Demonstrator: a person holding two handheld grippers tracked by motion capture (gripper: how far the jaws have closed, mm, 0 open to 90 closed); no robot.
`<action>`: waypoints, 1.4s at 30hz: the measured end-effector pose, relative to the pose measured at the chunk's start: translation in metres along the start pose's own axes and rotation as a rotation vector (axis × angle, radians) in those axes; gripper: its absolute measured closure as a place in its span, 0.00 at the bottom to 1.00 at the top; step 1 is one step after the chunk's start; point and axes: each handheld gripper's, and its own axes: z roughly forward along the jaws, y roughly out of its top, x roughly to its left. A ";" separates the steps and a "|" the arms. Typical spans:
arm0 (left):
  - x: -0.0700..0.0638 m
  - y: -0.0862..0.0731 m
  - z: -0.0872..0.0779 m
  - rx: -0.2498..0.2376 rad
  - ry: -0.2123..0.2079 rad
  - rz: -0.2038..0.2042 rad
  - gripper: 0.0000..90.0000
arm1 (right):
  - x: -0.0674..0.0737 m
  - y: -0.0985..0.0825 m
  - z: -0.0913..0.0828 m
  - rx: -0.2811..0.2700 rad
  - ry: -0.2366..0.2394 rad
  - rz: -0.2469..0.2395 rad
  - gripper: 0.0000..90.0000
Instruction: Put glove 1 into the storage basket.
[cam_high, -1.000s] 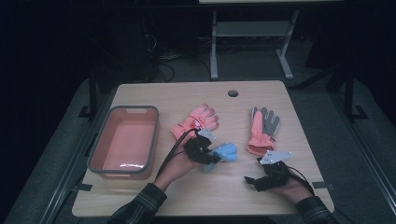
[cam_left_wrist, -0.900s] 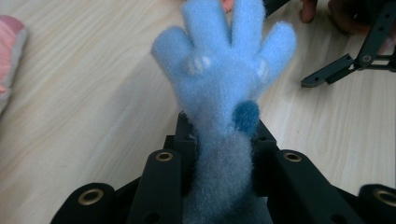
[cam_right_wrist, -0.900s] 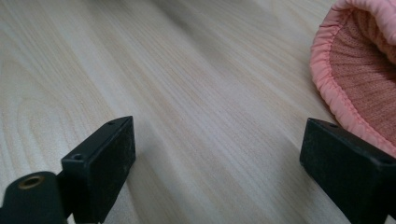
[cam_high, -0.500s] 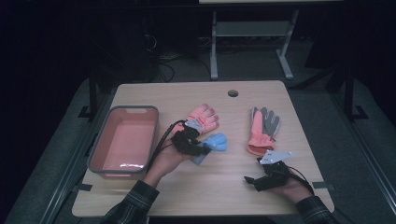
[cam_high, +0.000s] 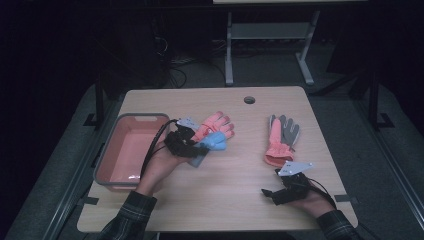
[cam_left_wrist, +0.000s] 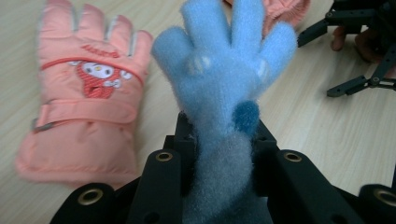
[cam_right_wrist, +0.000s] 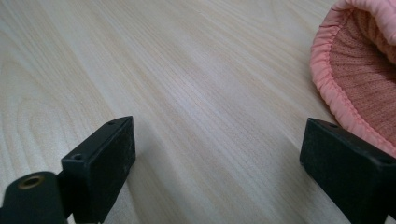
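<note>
— Two tongs, what do we see?
— Left tongs (cam_high: 200, 150) clamp our blue glove (cam_left_wrist: 224, 88) above the worktop (cam_high: 230, 200), beside the pink glove (cam_left_wrist: 84, 102); right tongs (cam_right_wrist: 215, 172) gape wide, holding nothing.

The jaws clamp a fuzzy blue glove (cam_left_wrist: 224, 79) upright above the table, beside a pink glove (cam_left_wrist: 84, 98).

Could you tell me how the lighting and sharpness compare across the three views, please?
High view: dim, the surroundings nearly black, the table lit softly and the picture grainy. Left gripper view: bright and even, the blue glove in the left gripper sharp, the pink glove smeared at its left edge. Right gripper view: bright, wood grain crisp, the near jaws soft.
</note>
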 end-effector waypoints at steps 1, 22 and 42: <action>0.002 -0.001 -0.002 -0.005 0.002 -0.006 0.79 | 0.000 0.000 0.000 0.000 0.000 0.000 0.11; 0.050 -0.025 -0.053 -0.043 0.173 -0.102 0.79 | 0.000 0.000 0.000 0.002 0.000 0.004 0.11; 0.103 -0.067 -0.079 -0.014 0.359 -0.252 0.79 | 0.001 0.000 0.001 0.025 -0.004 0.008 0.02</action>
